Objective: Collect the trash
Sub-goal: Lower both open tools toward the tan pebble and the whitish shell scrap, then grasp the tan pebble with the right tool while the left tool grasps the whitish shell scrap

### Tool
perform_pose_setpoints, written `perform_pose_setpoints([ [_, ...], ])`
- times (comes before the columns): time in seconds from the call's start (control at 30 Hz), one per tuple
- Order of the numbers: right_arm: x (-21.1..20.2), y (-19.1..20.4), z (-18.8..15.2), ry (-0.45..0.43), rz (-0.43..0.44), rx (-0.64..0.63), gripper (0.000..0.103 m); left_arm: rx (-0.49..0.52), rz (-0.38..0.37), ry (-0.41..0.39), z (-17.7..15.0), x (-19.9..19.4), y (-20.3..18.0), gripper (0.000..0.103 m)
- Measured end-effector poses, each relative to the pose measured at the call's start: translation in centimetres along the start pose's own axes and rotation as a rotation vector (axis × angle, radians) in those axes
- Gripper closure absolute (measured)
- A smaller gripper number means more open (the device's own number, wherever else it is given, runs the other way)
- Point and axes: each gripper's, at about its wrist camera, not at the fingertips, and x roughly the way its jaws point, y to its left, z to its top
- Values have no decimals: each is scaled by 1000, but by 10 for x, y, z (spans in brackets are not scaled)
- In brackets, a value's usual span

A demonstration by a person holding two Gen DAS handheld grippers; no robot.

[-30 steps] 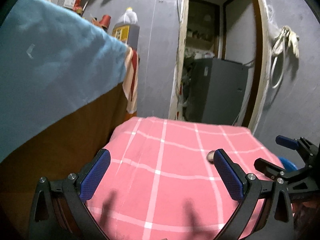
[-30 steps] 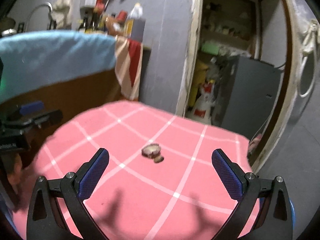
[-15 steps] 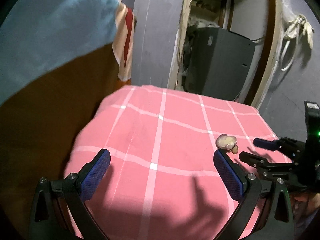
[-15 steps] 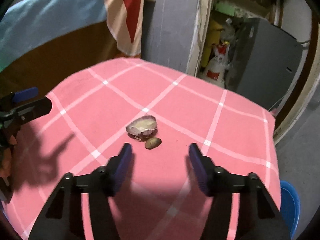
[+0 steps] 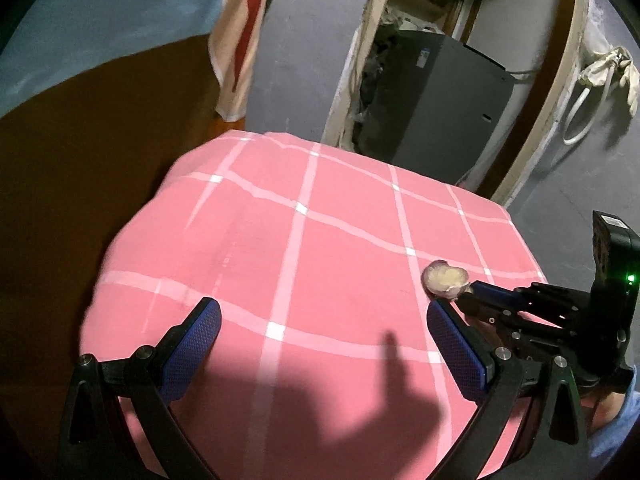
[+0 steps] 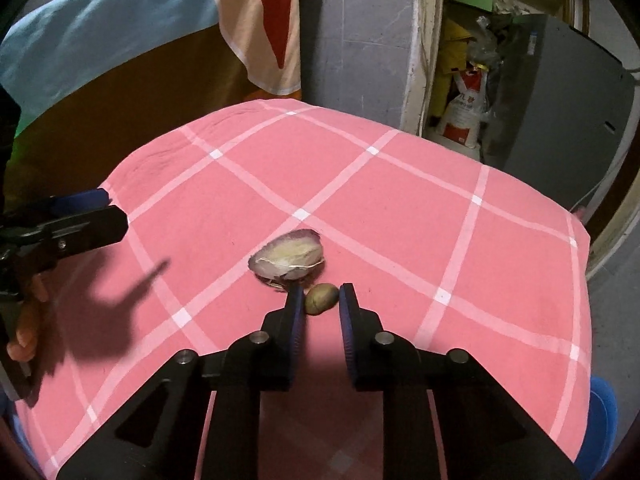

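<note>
Two scraps lie on the pink checked tablecloth (image 6: 400,208): a purple-edged onion peel (image 6: 287,255) and a small olive-brown pit-like piece (image 6: 321,298) just in front of it. My right gripper (image 6: 321,300) is low over the cloth, its jaws narrowed around the brown piece with small gaps either side. In the left wrist view the onion peel (image 5: 445,279) sits at the right, with the right gripper's fingers (image 5: 492,294) touching it from the right. My left gripper (image 5: 320,320) is wide open and empty above the cloth's near side.
A blue bin (image 6: 600,420) shows past the table's right edge. A brown cabinet (image 5: 80,140) draped with blue cloth and a striped towel (image 6: 264,24) stands at the left. A doorway with a grey appliance (image 5: 432,96) lies behind the table.
My right gripper has dropped toward the scraps and its jaws have narrowed from wide open to close around the brown piece. My left gripper has tilted down over the cloth, still open.
</note>
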Motion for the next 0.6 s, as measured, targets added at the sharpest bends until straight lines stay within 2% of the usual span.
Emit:
perform_pose_setpoints([
  [0.33, -20, -32, -21, -22, -37, 80, 87, 127, -24, 52, 0, 20, -39, 3],
  [0.47, -29, -41, -30, -33, -51, 103, 87, 195, -48, 110, -1, 36, -55, 3],
  [0.6, -36, -45, -39, -45, -48, 121, 87, 246, -65, 155, 3, 51, -69, 10],
])
